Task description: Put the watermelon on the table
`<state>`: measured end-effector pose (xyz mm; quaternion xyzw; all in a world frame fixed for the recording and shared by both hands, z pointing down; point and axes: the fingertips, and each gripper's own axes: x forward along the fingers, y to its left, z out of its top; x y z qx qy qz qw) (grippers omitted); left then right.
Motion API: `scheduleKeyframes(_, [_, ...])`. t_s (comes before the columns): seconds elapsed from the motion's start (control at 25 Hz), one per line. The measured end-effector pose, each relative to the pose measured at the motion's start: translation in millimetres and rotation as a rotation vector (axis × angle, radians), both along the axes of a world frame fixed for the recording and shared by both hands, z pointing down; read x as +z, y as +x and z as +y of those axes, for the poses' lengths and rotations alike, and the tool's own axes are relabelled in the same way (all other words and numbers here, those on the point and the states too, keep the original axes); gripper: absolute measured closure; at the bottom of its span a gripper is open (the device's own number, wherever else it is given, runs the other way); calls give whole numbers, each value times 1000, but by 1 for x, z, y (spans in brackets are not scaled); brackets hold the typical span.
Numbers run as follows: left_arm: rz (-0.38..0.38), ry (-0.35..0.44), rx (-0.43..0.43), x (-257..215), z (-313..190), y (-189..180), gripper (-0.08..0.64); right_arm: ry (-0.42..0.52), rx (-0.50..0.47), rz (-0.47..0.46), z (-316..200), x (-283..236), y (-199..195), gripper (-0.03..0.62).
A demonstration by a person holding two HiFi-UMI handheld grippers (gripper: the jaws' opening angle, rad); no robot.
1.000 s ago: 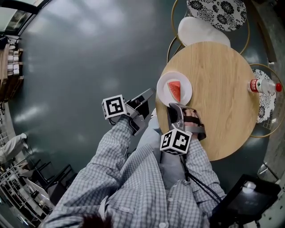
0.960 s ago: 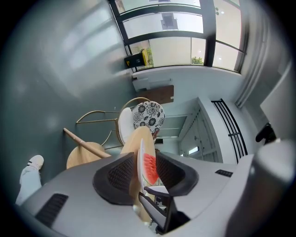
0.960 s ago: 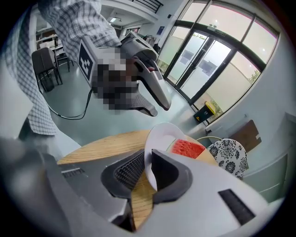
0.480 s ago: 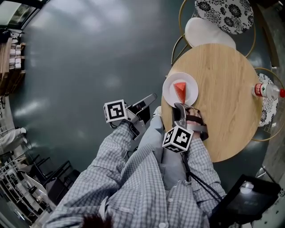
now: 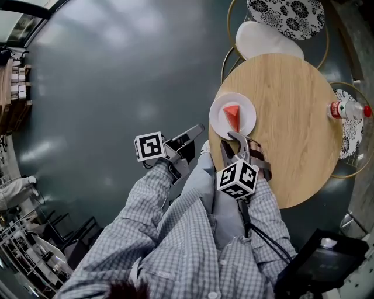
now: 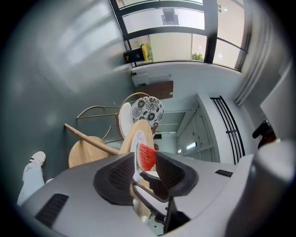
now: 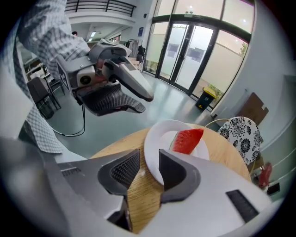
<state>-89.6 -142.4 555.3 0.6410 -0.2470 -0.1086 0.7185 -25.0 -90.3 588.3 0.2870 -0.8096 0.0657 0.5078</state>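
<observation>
A red watermelon slice [image 5: 232,116] lies on a white plate [image 5: 219,114] at the near left edge of the round wooden table [image 5: 292,146]. My right gripper [image 5: 232,140] hovers at the plate's near rim, jaws a little apart and empty. In the right gripper view the plate [image 7: 155,139] shows just past the right gripper [image 7: 149,159], with the slice [image 7: 187,140] on it. My left gripper [image 5: 196,129] hangs over the floor left of the table, open and empty. Past the left gripper [image 6: 145,159] the slice [image 6: 147,156] is seen far off.
A plastic bottle with a red label [image 5: 346,110] lies at the table's right edge. Two gold-framed chairs stand behind it, one with a white cushion [image 5: 266,38], one with a patterned cushion [image 5: 286,14]. A dark tablet-like device [image 5: 318,263] is at lower right. Grey floor [image 5: 105,87] lies left.
The right gripper's marker cube has tilted and risen slightly while its jaws stay at the plate's rim. The plate and slice have turned a little. The left gripper has barely moved.
</observation>
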Motion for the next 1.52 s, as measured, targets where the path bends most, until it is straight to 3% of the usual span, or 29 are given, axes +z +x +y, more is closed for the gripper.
scheduleKeyframes(0.16, [15,29,18,-10,4,10,428,52,105,-119,-2,-21,5,485])
scheduleKeyframes(0.4, [4,112,71,-36,20,29,431,79,463,-407,-1,-62,44,584])
scheduleKeyframes(0.56, [-85,199,96,-46,32,41,542,72,621,-542,13,-77,75,584])
scheduleKeyframes(0.68, [-71,228,93,-61,44,54,552,90,664,-585,23,-91,90,584])
scheduleKeyframes(0.88, [-94,409,193,-105,64,90,552,138,717,-628,39,-116,117,584])
scheduleKeyframes(1.52, [-100,709,329,-223,124,173,552,377,824,-774,95,-232,200,584])
